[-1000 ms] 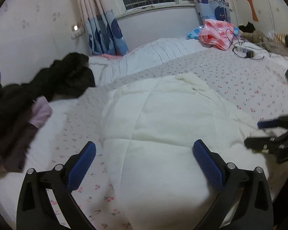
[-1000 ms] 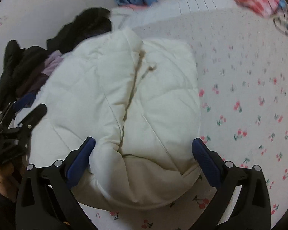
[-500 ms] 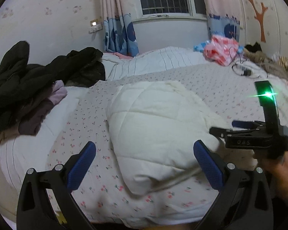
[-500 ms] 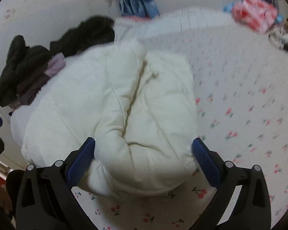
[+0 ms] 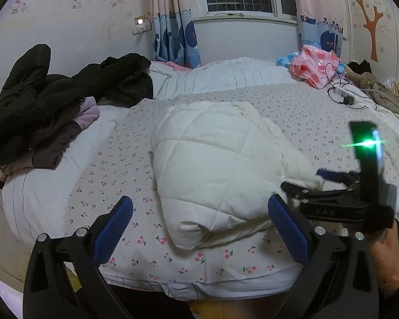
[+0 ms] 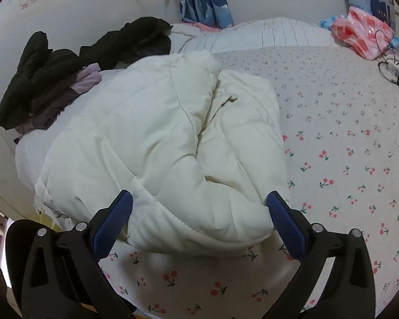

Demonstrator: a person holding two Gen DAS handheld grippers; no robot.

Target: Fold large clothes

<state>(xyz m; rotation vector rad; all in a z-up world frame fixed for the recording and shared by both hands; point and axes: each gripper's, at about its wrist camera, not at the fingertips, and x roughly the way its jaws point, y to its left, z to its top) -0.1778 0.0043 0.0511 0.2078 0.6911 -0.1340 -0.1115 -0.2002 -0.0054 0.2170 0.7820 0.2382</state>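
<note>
cream padded coat [image 5: 218, 167] lying folded into a thick bundle on the cherry-print bed [image 6: 345, 138], near its front edge. left gripper [image 5: 199, 228] wide open, empty, held back from the bundle above the bed edge. right gripper [image 6: 199, 220] also wide open, holding nothing, jaws either side of the bundle's near end; contact with the fabric cannot be told from these views.

risks, as judged:
- puffy filling likely to spring back and undo the fold with nothing pressing it.
- top layer sits proud along the centre crease; could slide off sideways if nudged.
- bundle close to the bed edge; a pull toward the person could tip it off.
- closing the right gripper on a single layer would lift only that layer and open the fold.
- dark clothes pile [image 5: 48, 101] well apart, no interference expected.

writing: raised letters on the right gripper body in the left view, too blurred to read. no label visible on the coat.
</note>
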